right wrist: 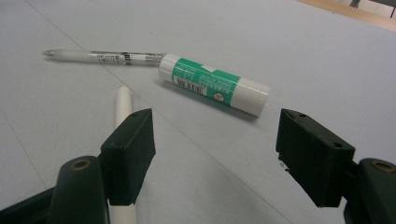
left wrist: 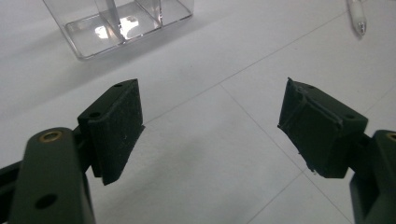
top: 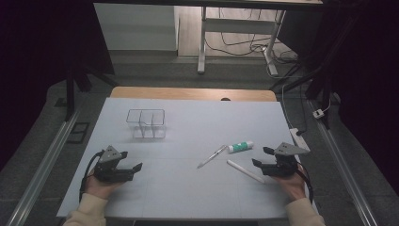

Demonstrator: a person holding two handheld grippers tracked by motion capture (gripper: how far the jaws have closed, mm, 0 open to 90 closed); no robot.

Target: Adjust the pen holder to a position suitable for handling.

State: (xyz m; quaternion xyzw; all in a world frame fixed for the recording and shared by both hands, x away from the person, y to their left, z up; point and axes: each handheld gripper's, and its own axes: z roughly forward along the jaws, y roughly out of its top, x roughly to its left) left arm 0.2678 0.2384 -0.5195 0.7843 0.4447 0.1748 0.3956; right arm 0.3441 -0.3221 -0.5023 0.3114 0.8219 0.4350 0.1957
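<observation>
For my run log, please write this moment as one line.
left tool: open, empty | right tool: open, near glue stick | organizer: empty

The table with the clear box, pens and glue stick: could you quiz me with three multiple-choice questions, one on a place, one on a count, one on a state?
1. Where is the clear box?
A. far left of the table
B. near right
C. under a gripper

2. How many pens lie there?
A. one
B. two
C. four

3. How do the right gripper jaws stand?
A. apart, holding nothing
C. shut on the glue stick
B. shut on a pen

Answers: 1 A, it stands beyond the left gripper. 2 B, a clear pen and a white pen. 3 A, bare table shows between them.
</observation>
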